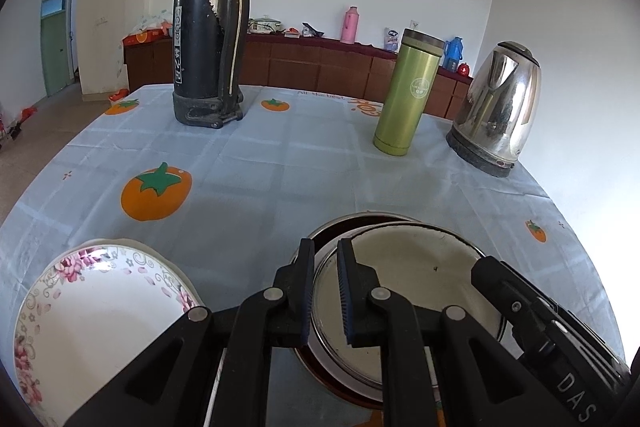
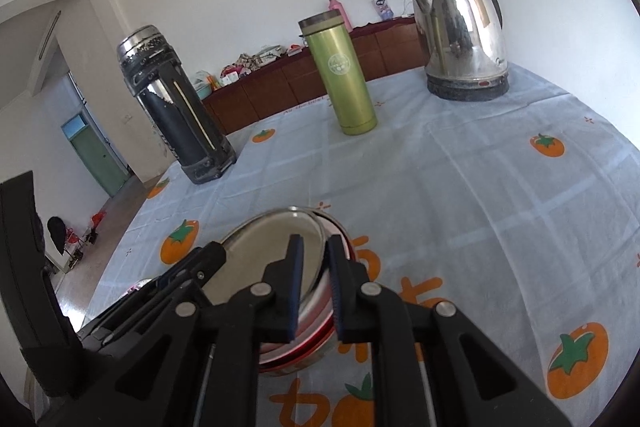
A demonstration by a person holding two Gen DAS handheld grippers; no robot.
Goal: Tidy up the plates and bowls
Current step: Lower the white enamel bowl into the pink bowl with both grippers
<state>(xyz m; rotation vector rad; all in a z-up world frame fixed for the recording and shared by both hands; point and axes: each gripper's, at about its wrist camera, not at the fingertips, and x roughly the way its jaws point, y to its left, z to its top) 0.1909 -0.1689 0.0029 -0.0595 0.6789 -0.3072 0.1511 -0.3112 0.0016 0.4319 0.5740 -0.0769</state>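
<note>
**Both grippers clamped on one steel bowl**

Left gripper (image 1: 325, 291) closed on the near-left rim of the round stainless-steel bowl (image 1: 404, 267); right gripper (image 2: 315, 291) closed on the opposite rim of the same bowl, one finger inside, one outside. Nested in a red-rimmed bowl (image 2: 304, 355) on the pale blue persimmon-print tablecloth (image 1: 260, 167). Just left of it, white floral-edged plates (image 1: 96, 311), stacked. Farther back, well apart: tall black worn thermos (image 1: 210, 27), green cylindrical flask (image 1: 406, 95), shiny steel kettle (image 1: 498, 107).
</note>
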